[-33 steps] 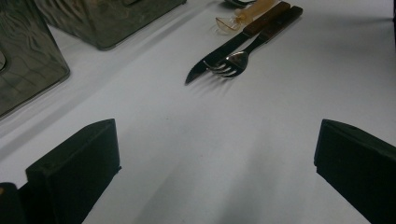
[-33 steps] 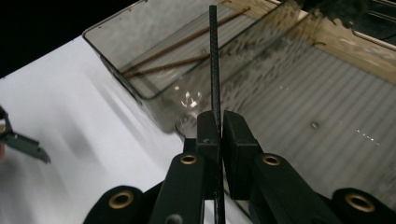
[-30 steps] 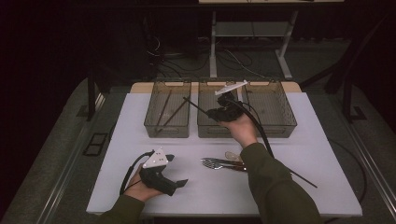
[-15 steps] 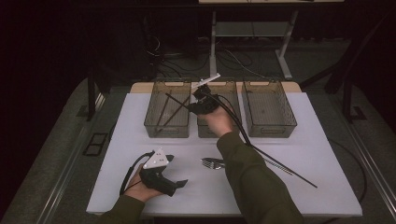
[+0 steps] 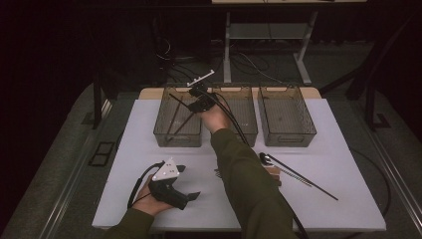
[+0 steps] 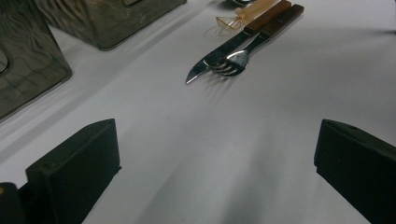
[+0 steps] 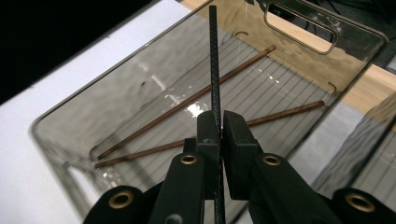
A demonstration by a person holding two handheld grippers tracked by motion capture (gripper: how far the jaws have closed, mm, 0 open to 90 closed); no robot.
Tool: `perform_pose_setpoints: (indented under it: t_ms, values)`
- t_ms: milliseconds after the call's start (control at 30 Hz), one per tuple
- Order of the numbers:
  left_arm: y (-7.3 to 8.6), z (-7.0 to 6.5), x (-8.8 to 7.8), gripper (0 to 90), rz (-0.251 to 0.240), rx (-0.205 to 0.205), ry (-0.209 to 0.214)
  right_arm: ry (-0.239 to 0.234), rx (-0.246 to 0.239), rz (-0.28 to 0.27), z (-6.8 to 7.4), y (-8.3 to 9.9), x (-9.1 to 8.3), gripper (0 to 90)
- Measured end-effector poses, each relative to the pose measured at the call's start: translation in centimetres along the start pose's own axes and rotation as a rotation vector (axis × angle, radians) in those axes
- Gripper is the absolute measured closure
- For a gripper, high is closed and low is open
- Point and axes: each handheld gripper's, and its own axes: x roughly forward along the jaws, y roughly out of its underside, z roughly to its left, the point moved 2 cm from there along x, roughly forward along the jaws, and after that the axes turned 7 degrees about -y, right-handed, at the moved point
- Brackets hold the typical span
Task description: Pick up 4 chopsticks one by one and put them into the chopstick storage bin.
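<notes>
Since the earlier frames the right gripper (image 5: 193, 91) has travelled from over the middle bin (image 5: 248, 115) to over the left bin (image 5: 175, 133), carrying a black chopstick (image 7: 213, 56) with it, while the left gripper (image 5: 186, 191) has kept its place near the front left corner of the table (image 5: 343, 144). Right jaws: pinched narrow on the black chopstick, which runs up between them and stands above the left bin; two brown chopsticks (image 7: 187, 101) lie slantwise on that bin's ribbed floor. Left jaws: set wide apart with nothing between them, resting low over bare table. Surface: a white table with a wooden strip along its far edge, against which three smoked clear bins, the third being the right bin (image 5: 286, 117), stand in a row. Towards the front right lie a knife (image 6: 219, 53), a fork (image 6: 240, 58), a spoon (image 5: 265, 158) and a second black chopstick (image 5: 303, 178); the person's right sleeve (image 5: 244, 184) crosses over the handles in the high view. Room: dark, with grey floor, a metal stand (image 5: 263, 45) and loose cables (image 5: 174, 59) behind the table. A pale clear-ended utensil (image 6: 243, 14) beside the knife is cut off at the frame edge in the left gripper view and cannot be identified.
</notes>
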Motion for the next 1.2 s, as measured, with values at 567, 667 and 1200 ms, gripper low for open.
perform_pose_setpoints:
  t_ms: [567, 667, 1200]
  values:
    - [0.0, 0.1, 0.0, 0.0, 0.006, 0.004, 0.007, 0.029, -0.003, 0.053, 0.9, -1.6, 4.1, 83.9]
    - [0.0, 0.1, 0.0, 0.0, -0.001, 0.0, 0.007, 0.037, -0.006, 0.032, 1.0, -1.8, 3.8, 77.9]
    - [0.1, 0.2, -0.3, 0.0, -0.007, -0.01, 0.007, -0.037, -0.029, -0.042, 0.3, -0.5, -0.9, 48.3]
